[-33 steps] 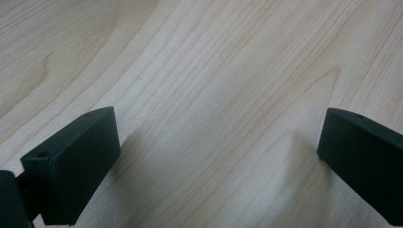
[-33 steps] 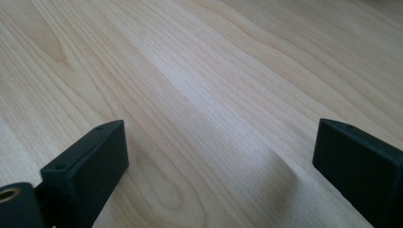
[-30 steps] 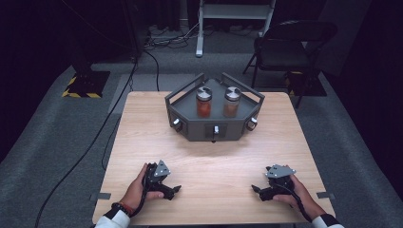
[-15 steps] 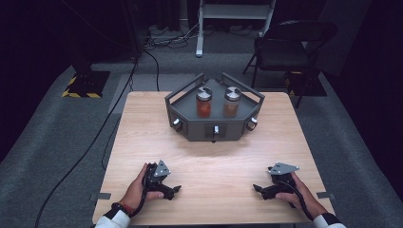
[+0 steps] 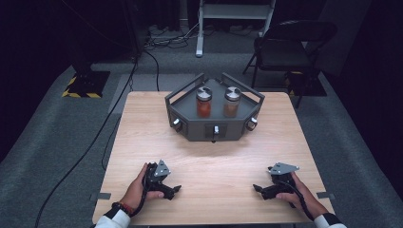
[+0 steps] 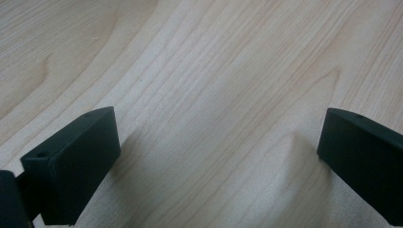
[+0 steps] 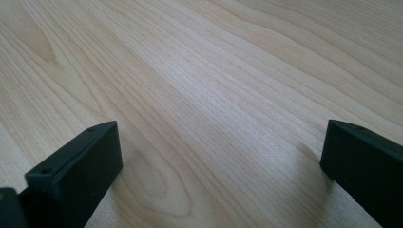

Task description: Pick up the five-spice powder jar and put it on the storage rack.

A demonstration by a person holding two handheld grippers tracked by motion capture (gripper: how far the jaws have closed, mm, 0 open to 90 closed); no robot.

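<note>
Both the left gripper (image 5: pixel 173 189) and the right gripper (image 5: pixel 257 188) rest low on the bench (image 5: pixel 142 123) with jaws wide open and empty, far from the two jars (image 5: pixel 204 102) in the grey tray (image 5: pixel 190 130), so a fast reach might tip one.

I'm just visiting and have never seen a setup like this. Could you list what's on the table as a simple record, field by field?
surface: wooden table
far centre: dark grey tray with raised rails
in tray: red-filled jar left of brown-filled jar, both upright, metal lids
near left: left tongs in a hand, open, nothing between them
near right: right tongs in a hand, open, nothing between them
behind table: folding chair
</note>
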